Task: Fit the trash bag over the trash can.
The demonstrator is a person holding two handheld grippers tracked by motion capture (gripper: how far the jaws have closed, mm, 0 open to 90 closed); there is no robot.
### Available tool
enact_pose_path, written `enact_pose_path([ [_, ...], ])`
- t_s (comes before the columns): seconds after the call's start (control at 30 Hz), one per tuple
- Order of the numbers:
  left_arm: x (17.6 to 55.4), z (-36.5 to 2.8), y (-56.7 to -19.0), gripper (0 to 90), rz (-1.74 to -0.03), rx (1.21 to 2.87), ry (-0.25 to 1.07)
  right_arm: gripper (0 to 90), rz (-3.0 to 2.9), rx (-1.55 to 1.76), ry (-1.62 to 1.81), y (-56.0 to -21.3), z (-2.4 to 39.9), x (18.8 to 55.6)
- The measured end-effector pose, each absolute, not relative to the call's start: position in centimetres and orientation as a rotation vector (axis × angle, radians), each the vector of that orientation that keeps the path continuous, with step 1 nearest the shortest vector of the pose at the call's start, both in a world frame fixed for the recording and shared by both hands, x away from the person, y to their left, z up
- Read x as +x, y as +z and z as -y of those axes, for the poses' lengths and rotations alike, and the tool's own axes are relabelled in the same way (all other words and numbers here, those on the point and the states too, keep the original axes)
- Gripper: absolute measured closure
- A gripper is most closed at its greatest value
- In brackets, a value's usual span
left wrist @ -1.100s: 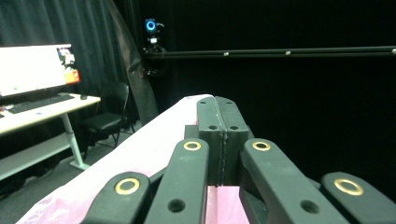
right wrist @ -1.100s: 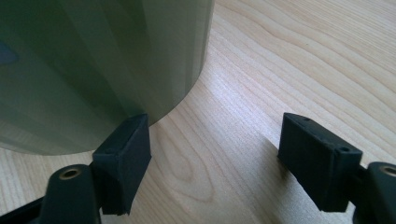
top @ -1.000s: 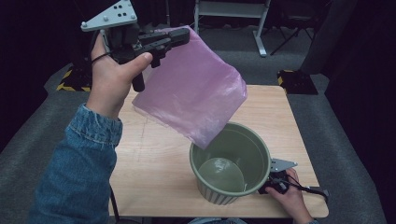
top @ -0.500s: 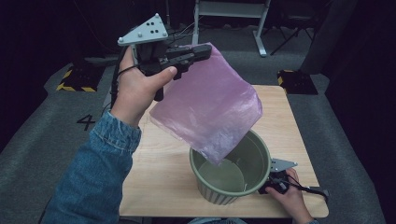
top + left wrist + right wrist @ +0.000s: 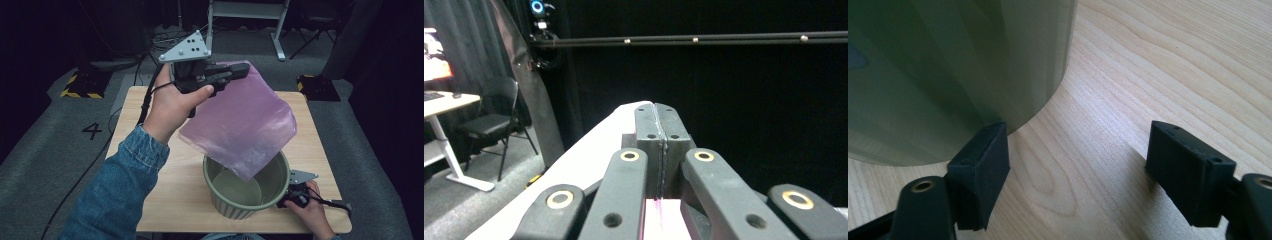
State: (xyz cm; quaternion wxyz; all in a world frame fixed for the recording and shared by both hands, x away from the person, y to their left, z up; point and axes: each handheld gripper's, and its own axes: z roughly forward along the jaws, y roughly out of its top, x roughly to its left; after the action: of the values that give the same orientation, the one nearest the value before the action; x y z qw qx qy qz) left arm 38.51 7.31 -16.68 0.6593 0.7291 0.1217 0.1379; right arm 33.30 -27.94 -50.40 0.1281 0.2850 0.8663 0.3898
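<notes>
A translucent pink plastic bag (image 5: 245, 130) hangs from my left gripper (image 5: 241, 70), which is shut on its top edge above the table. In the left gripper view the jaws meet at the left gripper (image 5: 658, 125), with a pink sliver of the bag (image 5: 659, 220) pinched between them. The bag's lower corner dips into the mouth of a ribbed green bin (image 5: 226, 202) standing at the table's front right. My right gripper (image 5: 292, 196) rests low on the table against the bin's right side. Seen along its own jaws, the right gripper (image 5: 1083, 165) stands open on bare wood, its left jaw next to the bin wall (image 5: 948, 60).
The light wooden table (image 5: 150, 170) is small, with grey carpet around it. A white desk frame (image 5: 245, 15) and a dark chair stand behind. A cable trails from the left gripper off the table's left side.
My left hand has moved right and down with the bag, so the bag's lower corner now hangs inside the bin's rim. The right gripper has stayed put.
</notes>
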Motion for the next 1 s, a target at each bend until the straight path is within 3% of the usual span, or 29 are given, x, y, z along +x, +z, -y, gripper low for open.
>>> enact_pose_path([
  [1.0, 37.6, -2.5, -21.5, 88.9, -0.205, 1.674, 0.166, 25.3, -2.518, 0.826, 1.134, -50.4, 27.9, 33.3],
])
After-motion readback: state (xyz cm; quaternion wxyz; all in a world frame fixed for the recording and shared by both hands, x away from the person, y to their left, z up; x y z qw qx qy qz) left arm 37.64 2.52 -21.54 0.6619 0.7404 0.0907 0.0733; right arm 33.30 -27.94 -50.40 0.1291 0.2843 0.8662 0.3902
